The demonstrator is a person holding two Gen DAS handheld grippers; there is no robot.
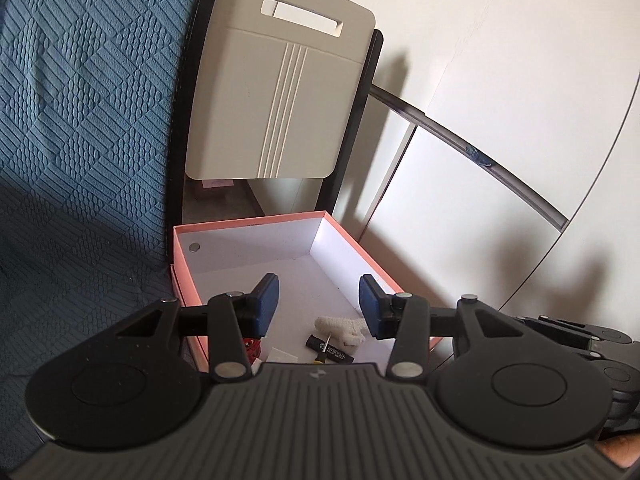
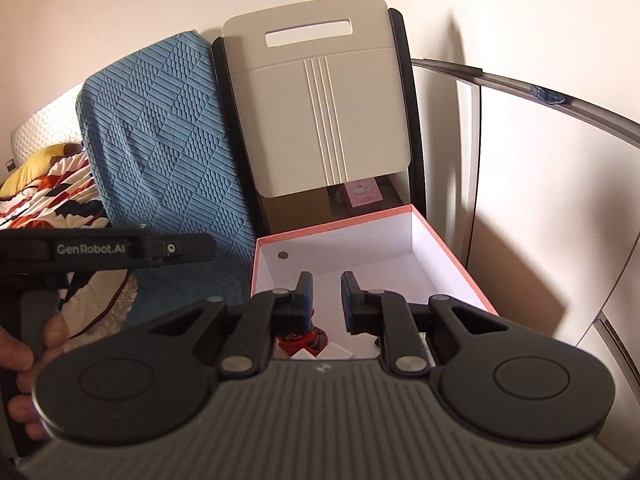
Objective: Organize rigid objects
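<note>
Two hand-held claws hang above an open pink-rimmed box (image 1: 256,222) with a white inside. The left claw (image 1: 319,306) shows a clear gap between its blue pads, with nothing between them. The right claw (image 2: 327,298) has its pads drawn close together, a narrow slit left, also empty.

At the box's near end lie a black cylinder (image 1: 330,353), a small screwdriver (image 1: 325,347) across it, a white fuzzy piece (image 1: 340,330) and a red item (image 1: 252,349), partly hidden behind the left claw's finger.

A beige folding chair back (image 1: 276,100) leans just behind the box, a blue textured cover (image 1: 80,120) at its left. A person's hand (image 2: 24,356) grips the left tool's handle beside patterned bedding (image 2: 44,196).
</note>
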